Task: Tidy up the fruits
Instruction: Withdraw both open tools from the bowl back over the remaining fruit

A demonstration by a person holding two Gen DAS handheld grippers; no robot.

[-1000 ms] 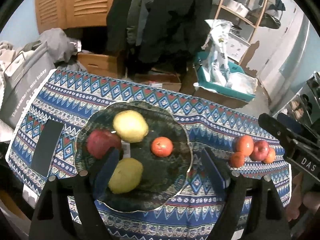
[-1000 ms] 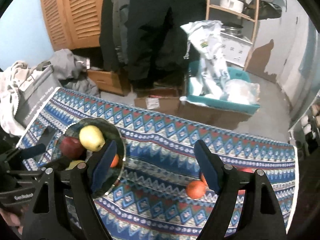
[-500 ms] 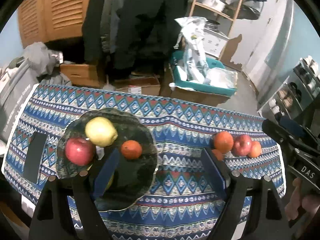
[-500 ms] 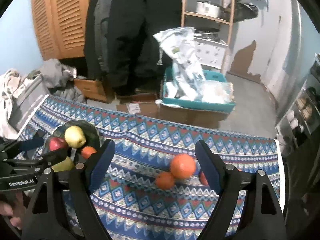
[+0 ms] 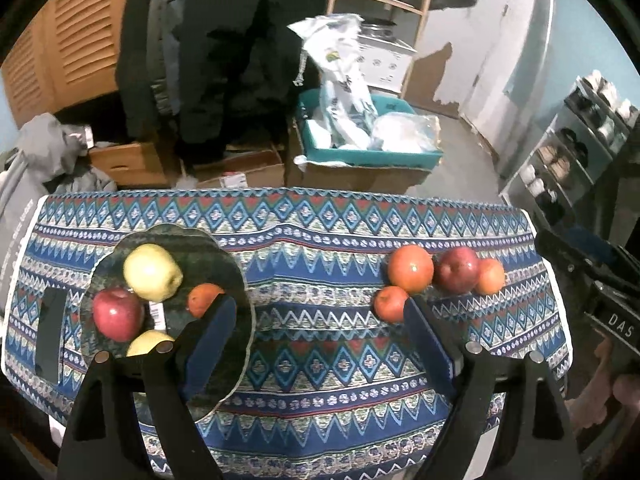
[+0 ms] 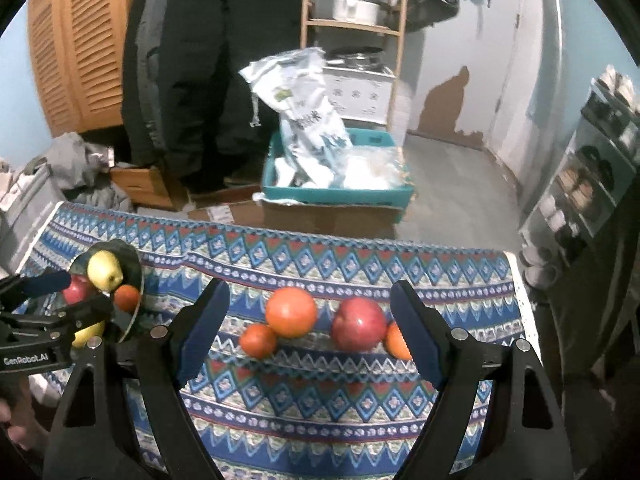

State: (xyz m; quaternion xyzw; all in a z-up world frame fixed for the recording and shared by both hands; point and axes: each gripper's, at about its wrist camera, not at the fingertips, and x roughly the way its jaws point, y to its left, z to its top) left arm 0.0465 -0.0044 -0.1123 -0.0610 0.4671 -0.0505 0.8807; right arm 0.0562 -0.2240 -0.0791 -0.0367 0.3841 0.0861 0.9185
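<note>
Both claws hang spread and empty above the desk (image 5: pixel 320 236). The dark plate (image 5: pixel 224 248) already carries a yellow apple (image 5: pixel 152 271), a red apple (image 5: pixel 118 314), a small orange (image 5: pixel 204 298) and another yellow fruit (image 5: pixel 146 343). Well to the right of the plate, four loose fruits lie clustered on the cloth: a large orange (image 6: pixel 291 312), a smaller orange (image 6: pixel 258 340), a red apple (image 6: pixel 359 329) and an orange (image 6: pixel 396 340) touching it.

The step in hand looks like fetching the next loose fruit. The right claw (image 6: pixel 310 320) frames that cluster, so it would need to descend onto one piece and clench.

Only the left claw's (image 5: pixel 316 328) view shows the plate whole, and a dark flat object (image 5: pixel 50 330) left of the plate.
</note>
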